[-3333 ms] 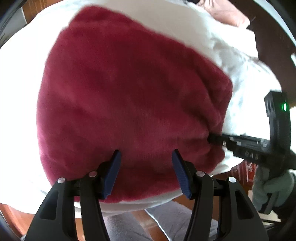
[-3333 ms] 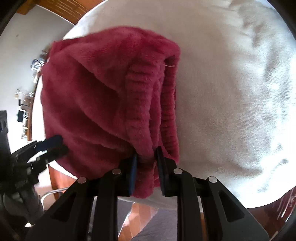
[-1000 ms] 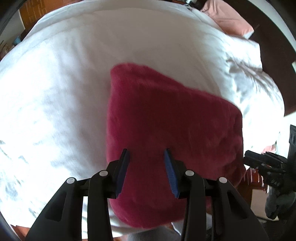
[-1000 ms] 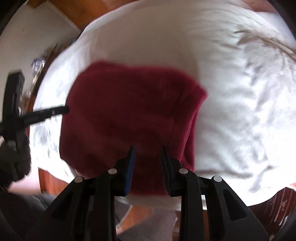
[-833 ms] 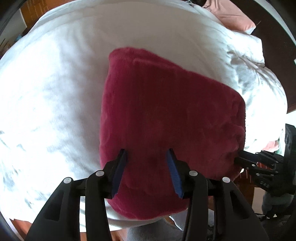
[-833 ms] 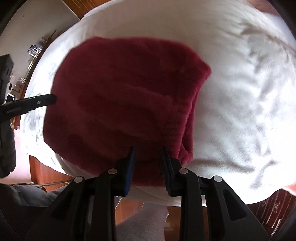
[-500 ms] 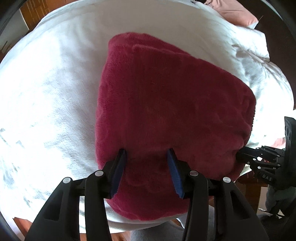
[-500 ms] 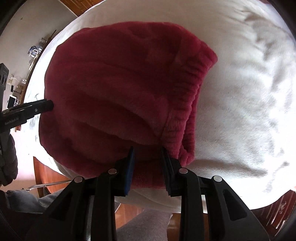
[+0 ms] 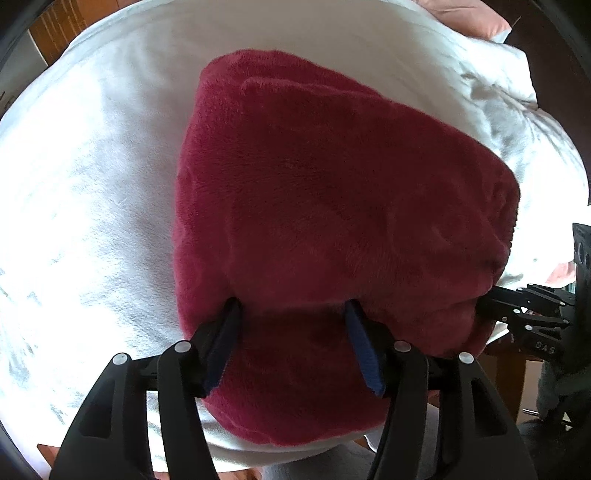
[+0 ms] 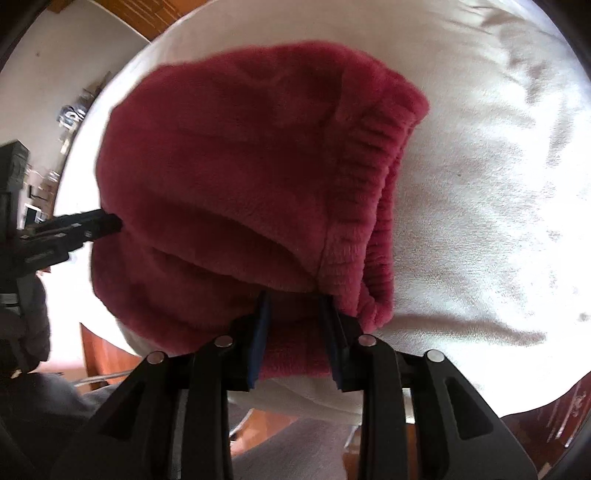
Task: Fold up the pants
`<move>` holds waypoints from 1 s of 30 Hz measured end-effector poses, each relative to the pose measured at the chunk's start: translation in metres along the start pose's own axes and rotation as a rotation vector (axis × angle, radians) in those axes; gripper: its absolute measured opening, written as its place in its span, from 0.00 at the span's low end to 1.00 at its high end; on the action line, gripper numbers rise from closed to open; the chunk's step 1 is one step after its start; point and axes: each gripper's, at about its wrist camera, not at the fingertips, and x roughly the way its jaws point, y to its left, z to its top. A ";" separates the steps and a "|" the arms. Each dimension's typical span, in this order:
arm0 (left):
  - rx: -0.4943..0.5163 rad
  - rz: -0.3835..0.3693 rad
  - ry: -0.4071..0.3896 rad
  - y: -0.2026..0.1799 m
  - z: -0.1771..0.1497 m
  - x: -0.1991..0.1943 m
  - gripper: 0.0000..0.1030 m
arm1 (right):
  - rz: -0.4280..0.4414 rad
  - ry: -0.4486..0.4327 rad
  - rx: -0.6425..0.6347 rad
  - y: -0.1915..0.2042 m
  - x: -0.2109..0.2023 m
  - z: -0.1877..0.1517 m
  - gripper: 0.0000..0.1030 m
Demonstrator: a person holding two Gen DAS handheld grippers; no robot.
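Note:
The dark red fleece pants (image 9: 332, 206) lie folded into a thick bundle on a white bedspread (image 9: 92, 184). My left gripper (image 9: 291, 310) is open, its jaws wide apart at the near edge of the bundle, fabric between them. My right gripper (image 10: 293, 299) is open too, its jaws either side of the near edge beside the ribbed waistband (image 10: 365, 206). The pants (image 10: 229, 177) fill the middle of the right wrist view. The right gripper shows at the bundle's right side in the left wrist view (image 9: 491, 299); the left shows in the right wrist view (image 10: 110, 223).
A pink pillow (image 9: 476, 18) lies at the far right of the bed. The bed's near edge and wooden floor (image 10: 107, 354) are just below the grippers. Grey-clothed legs (image 10: 288, 450) are under the right gripper. A shelf with clutter (image 10: 70, 118) is at the far left.
Both grippers have come down closer to the folded pants, which now fill more of each view. The jaws stay open at the near edge.

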 end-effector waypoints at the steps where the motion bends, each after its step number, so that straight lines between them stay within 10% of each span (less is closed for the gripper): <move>1: 0.001 -0.011 -0.003 0.000 0.001 -0.003 0.64 | 0.033 -0.013 0.000 0.000 -0.008 -0.001 0.45; 10: 0.010 -0.055 -0.067 0.007 0.014 -0.042 0.85 | 0.013 -0.180 0.049 -0.017 -0.065 0.006 0.93; 30: -0.119 -0.200 0.054 0.064 0.059 0.035 0.95 | 0.195 -0.022 0.366 -0.092 0.009 0.037 0.95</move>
